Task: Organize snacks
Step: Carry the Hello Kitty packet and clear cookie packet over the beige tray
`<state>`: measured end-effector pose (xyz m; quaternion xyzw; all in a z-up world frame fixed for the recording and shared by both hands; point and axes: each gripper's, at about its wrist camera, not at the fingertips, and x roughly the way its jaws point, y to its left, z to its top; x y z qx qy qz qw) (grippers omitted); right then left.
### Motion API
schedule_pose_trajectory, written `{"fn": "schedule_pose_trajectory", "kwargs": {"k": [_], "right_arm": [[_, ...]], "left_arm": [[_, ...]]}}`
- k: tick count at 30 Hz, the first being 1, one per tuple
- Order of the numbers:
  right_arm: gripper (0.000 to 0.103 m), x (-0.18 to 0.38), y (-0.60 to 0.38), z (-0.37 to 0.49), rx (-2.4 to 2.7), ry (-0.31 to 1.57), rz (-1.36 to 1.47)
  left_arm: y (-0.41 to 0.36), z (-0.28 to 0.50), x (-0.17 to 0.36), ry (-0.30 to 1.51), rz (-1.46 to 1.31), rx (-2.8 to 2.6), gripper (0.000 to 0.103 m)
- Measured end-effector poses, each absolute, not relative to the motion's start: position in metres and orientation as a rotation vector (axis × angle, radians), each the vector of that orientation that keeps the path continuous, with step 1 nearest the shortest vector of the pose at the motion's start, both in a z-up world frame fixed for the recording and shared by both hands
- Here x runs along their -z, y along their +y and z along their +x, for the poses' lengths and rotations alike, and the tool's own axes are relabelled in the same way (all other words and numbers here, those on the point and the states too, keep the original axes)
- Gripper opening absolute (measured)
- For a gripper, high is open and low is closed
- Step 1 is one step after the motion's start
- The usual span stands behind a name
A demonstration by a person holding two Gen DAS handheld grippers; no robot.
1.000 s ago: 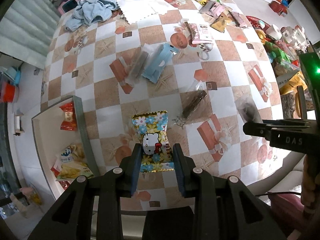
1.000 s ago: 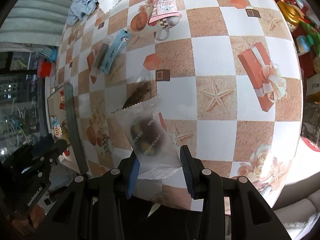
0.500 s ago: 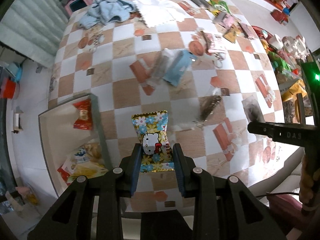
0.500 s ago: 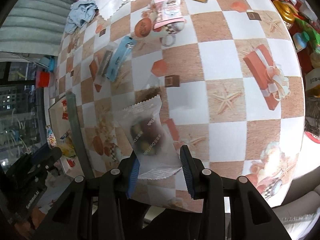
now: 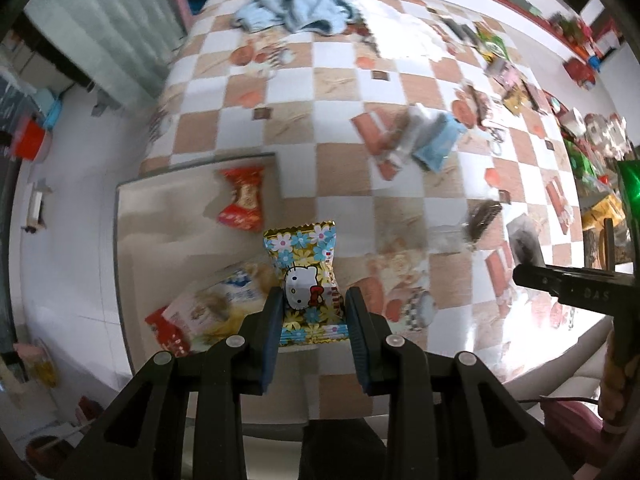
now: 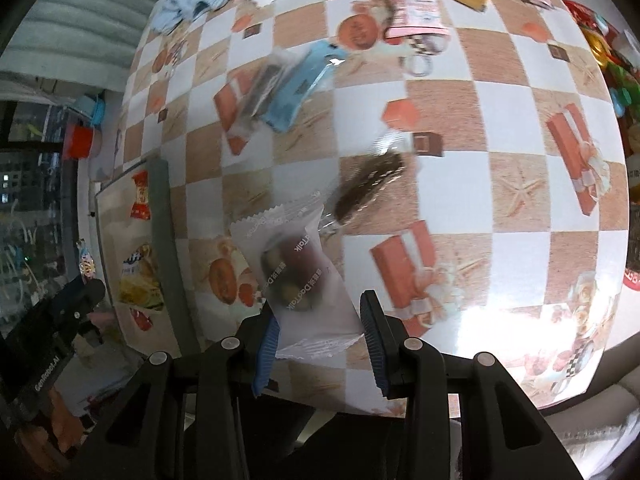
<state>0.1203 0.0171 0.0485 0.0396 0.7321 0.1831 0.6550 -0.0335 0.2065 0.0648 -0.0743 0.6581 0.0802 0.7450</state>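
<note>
A glossy foil candy (image 5: 310, 284) with flower print and crimped ends is clamped between the left gripper (image 5: 312, 320) jaws, above the near edge of a flat grey tray (image 5: 168, 220) on the checkered worktop (image 5: 344, 80). The right gripper (image 6: 320, 328) jaws clamp a frosted, translucent pouch (image 6: 298, 276), over open worktop just right of the tray wall

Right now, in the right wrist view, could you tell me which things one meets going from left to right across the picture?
Left gripper → red snack in the tray → frosted white packet held in the right gripper → dark bar in clear wrap → pink packet, farther up.
</note>
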Motion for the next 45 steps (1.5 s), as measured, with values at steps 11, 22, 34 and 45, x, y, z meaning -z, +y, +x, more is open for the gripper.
{"fn": "schedule_pose_trajectory", "kwargs": {"k": [11,22,34,45], "right_arm": [[0.041,-0.060,0.064,0.097,-0.425,1.641,-0.013],[0.041,-0.083,0.127,0.088,-0.513,1.594,-0.133],[0.041,-0.079,0.218,0.055,-0.701,1.602,-0.292],[0.041,-0.068,0.272,0.056,-0.743,1.596,-0.362]], "left_arm": [[0.256,-0.064,-0.057,1.426,-0.249,-0.215,0.034],[0.301,-0.093,-0.050,1.398,-0.356,-0.293,0.034],[0.328,-0.125,-0.033,1.420,-0.433,-0.375,0.034],[0.346,-0.116,-0.027,1.422,-0.426,-0.398,0.034]]}}
